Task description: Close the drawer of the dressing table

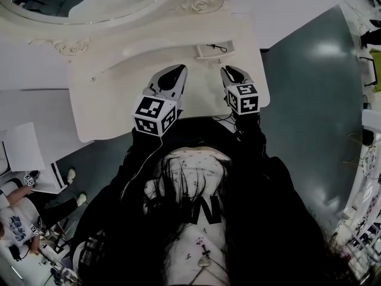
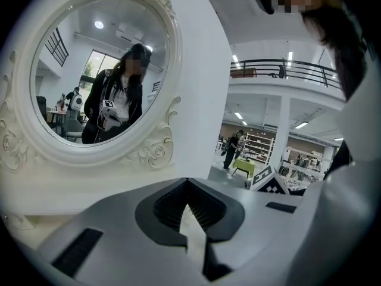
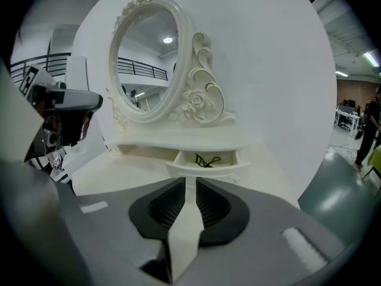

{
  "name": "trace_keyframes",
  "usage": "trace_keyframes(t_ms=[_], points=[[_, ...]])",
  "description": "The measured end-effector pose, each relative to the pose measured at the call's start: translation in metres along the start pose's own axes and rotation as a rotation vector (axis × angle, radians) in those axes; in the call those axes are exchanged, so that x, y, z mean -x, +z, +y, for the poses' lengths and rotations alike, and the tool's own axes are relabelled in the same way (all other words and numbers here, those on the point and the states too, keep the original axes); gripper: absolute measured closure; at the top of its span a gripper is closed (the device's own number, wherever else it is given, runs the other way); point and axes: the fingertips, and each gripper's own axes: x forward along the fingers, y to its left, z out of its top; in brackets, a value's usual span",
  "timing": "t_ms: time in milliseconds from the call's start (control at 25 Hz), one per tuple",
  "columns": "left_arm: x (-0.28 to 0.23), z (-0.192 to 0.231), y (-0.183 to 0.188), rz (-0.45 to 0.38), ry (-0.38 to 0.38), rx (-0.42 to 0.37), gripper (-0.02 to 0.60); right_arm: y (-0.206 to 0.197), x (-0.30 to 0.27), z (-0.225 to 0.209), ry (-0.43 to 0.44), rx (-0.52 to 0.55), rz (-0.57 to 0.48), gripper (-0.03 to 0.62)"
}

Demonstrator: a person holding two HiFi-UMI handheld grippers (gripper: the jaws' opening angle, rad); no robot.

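Observation:
The white dressing table [image 1: 119,82] carries an oval mirror [image 3: 149,64]. Its small drawer [image 1: 213,48] stands pulled out, with a black wiry item [image 3: 206,159] lying inside; in the right gripper view the drawer front [image 3: 202,171] is just beyond the jaws. My right gripper [image 1: 228,71] hovers over the tabletop a short way in front of the drawer. It is slightly open [image 3: 190,182] with nothing between its fingers. My left gripper [image 1: 180,70] hangs beside it to the left, pointing at the mirror base. Its tips [image 2: 187,179] meet, empty.
The tabletop's front edge [image 1: 178,121] lies under both hands. A white sheet [image 1: 24,145] rests on a surface to the left. A seated person [image 1: 24,216] is at the lower left. Teal floor [image 1: 309,112] lies to the right.

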Motion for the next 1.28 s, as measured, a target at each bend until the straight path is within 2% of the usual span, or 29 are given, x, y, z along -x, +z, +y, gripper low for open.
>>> trace_keyframes(t_ms=[280,560,840,1280], points=[[0.000,0.009,-0.005,0.013,0.048,0.016,0.586,-0.023,-0.032,-0.009,0.048,0.069,0.102,0.507],[0.001,0.016,-0.009,0.028,0.078,0.029,0.586,-0.031,-0.058,-0.021,0.007,0.121,0.148,0.503],[-0.001,0.020,-0.012,0.041,0.087,0.036,0.586,-0.032,-0.060,-0.023,0.017,0.062,0.109,0.494],[0.000,0.035,-0.012,0.035,0.102,0.044,0.585,-0.026,-0.074,-0.024,0.015,0.025,0.088,0.493]])
